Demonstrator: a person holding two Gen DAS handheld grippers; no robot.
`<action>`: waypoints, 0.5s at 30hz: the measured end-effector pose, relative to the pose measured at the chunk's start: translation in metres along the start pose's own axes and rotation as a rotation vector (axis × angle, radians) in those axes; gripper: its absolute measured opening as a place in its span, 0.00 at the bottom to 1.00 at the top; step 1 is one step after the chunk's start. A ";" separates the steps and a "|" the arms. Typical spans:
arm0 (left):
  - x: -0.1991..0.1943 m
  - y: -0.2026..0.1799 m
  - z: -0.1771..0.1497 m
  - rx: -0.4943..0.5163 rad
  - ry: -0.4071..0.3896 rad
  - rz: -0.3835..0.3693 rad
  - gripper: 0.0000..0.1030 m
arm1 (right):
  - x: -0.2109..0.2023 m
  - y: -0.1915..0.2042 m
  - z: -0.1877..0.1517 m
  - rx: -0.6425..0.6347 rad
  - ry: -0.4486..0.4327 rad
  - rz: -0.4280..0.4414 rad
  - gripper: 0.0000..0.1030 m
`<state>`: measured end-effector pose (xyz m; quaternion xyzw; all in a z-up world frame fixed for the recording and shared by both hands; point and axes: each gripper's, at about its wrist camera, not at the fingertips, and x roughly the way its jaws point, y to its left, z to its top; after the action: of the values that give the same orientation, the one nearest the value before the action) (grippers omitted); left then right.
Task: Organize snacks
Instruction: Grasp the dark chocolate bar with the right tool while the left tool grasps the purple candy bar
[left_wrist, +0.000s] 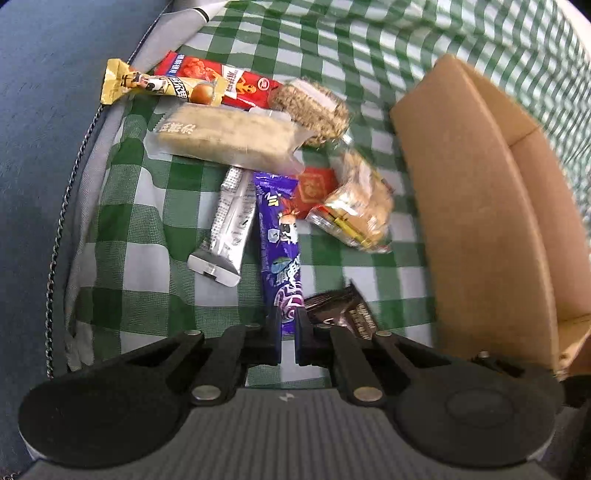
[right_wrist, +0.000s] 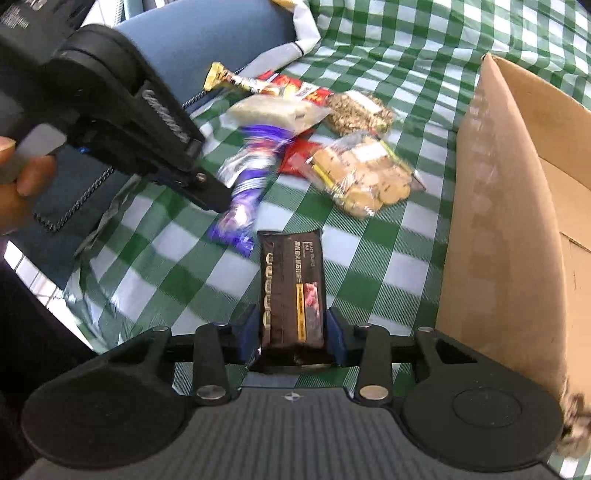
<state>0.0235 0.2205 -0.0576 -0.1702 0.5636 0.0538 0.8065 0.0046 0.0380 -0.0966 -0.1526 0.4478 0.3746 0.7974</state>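
**Green-checked cloth, two grips on at once**

Green-and-white checked cloth (left_wrist: 140, 206) covers the table, and both claws are busy on it. Left gripper (left_wrist: 287, 328) is clamped tight on the near end of the long purple foil snack bar (left_wrist: 279, 236), pointing steeply down at it. Right gripper (right_wrist: 293, 332) has the dark brown rectangular snack packet (right_wrist: 291, 284) between its blue-padded fingers (right_wrist: 246, 332), pads against both long sides, the packet's far end lying on the cloth.

Out from there: a silver foil stick packet (left_wrist: 229, 221) lies just beside the purple bar, a clear bag of round biscuits (left_wrist: 358, 206) sits partly over a small red packet (left_wrist: 314, 188), and beyond them a pale bar in clear wrap (left_wrist: 225, 136), a seed-crusted bar (left_wrist: 314, 110), a red printed packet (left_wrist: 221, 81) and a yellow-ended candy bar (left_wrist: 155, 86) overlap in a row. An open brown cardboard box (left_wrist: 480, 206) stands to the right, cut off by the frame.

Hard to read: in the right wrist view the purple bar is smeared by blur, and the dark packet's near end hides under the gripper body. A hand (right_wrist: 14, 184) grips the left tool's trigger at the frame edge.
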 end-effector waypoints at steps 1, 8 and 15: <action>0.002 -0.001 0.000 0.000 0.003 0.014 0.06 | 0.000 0.001 -0.002 -0.008 0.000 -0.002 0.40; 0.011 -0.001 0.009 -0.063 -0.001 0.059 0.35 | 0.005 0.000 -0.003 -0.015 0.002 -0.007 0.49; 0.029 -0.014 0.014 -0.026 0.041 0.106 0.34 | 0.012 -0.003 -0.003 -0.004 0.007 -0.015 0.49</action>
<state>0.0507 0.2089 -0.0771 -0.1517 0.5876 0.1003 0.7884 0.0090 0.0403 -0.1085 -0.1586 0.4486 0.3688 0.7985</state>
